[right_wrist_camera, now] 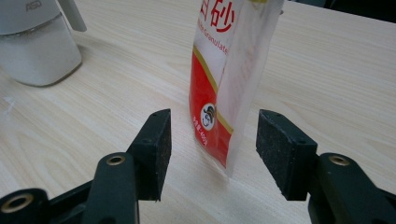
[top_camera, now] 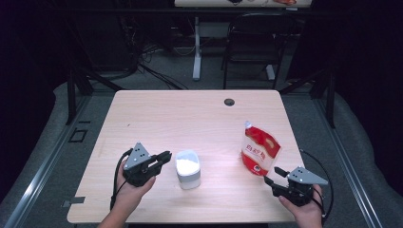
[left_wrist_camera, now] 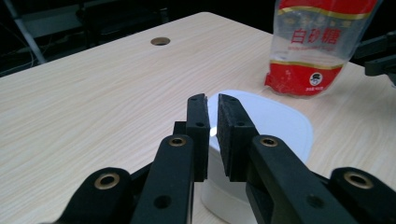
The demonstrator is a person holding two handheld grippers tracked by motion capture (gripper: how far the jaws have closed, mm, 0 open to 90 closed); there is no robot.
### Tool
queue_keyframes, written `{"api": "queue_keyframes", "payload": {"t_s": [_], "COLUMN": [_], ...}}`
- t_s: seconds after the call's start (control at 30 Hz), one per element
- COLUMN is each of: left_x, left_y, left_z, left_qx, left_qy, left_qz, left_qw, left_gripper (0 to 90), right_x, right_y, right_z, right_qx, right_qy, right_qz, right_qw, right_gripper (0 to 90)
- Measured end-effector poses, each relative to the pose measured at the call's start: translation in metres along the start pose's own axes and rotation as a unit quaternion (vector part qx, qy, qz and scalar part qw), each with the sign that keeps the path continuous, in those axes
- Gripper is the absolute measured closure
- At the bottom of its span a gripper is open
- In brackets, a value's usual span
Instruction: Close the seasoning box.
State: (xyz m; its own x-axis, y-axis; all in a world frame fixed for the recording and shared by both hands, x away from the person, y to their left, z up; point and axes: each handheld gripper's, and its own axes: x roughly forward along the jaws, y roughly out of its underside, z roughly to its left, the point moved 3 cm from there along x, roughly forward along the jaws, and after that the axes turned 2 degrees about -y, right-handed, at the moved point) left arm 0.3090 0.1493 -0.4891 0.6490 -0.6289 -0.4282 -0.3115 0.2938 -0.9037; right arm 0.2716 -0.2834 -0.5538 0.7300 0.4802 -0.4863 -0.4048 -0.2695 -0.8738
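A white container (top_camera: 188, 169) of white powder stands near the table's front middle, also seen at the far left of the right gripper view (right_wrist_camera: 37, 51). My left gripper (top_camera: 165, 156) points at the container's left side. Its jaws (left_wrist_camera: 212, 106) stand a narrow gap apart with nothing between them, just above the container's near rim (left_wrist_camera: 275, 126). A red and clear sugar pouch (top_camera: 259, 152) stands upright to the right. My right gripper (top_camera: 274, 175) is open. The pouch's edge (right_wrist_camera: 224, 70) stands in the gap between its pads, touching neither.
The wooden table (top_camera: 190, 118) has a round cable hole (top_camera: 229, 102) near its far edge. A black chair (top_camera: 252, 42) and a desk leg (top_camera: 196, 52) stand beyond it. The person's hands come in at the table's front edge.
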Motion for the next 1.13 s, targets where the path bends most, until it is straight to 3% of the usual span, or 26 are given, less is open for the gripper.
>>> {"api": "queue_keyframes", "payload": {"t_s": [0.2, 0.23, 0.4, 0.63, 1.03, 1.13], "left_x": [0.001, 0.001, 0.004, 0.015, 0.027, 0.027], "left_y": [0.006, 0.011, 0.02, 0.034, 0.054, 0.054], "left_z": [0.017, 0.026, 0.041, 0.049, 0.064, 0.066], "left_qx": [-0.018, -0.028, -0.05, -0.055, -0.066, -0.071], "left_qy": [-0.021, -0.031, -0.046, -0.063, -0.093, -0.096], "left_qz": [0.0, 0.006, 0.014, 0.03, 0.059, 0.053], "left_qw": [0.9996, 0.9991, 0.9976, 0.9961, 0.9917, 0.9914], "left_gripper": [76.5, 75.6, 73.6, 64.5, 50.6, 48.5], "right_x": [0.001, 0.001, 0.002, 0.008, 0.009, 0.008], "right_y": [0.0, 0.001, 0.001, 0.004, 0.006, 0.006], "right_z": [0.002, 0.002, 0.003, 0.004, 0.002, 0.001], "right_qx": [-0.004, -0.004, -0.008, -0.023, -0.017, -0.02], "right_qy": [-0.003, -0.002, 0.003, 0.008, 0.007, 0.013], "right_qz": [0.004, 0.004, 0.008, 0.031, 0.031, 0.033], "right_qw": [1.0, 1.0, 0.9999, 0.9992, 0.9993, 0.9992], "right_gripper": [45.6, 45.6, 45.6, 45.6, 45.5, 45.4]}}
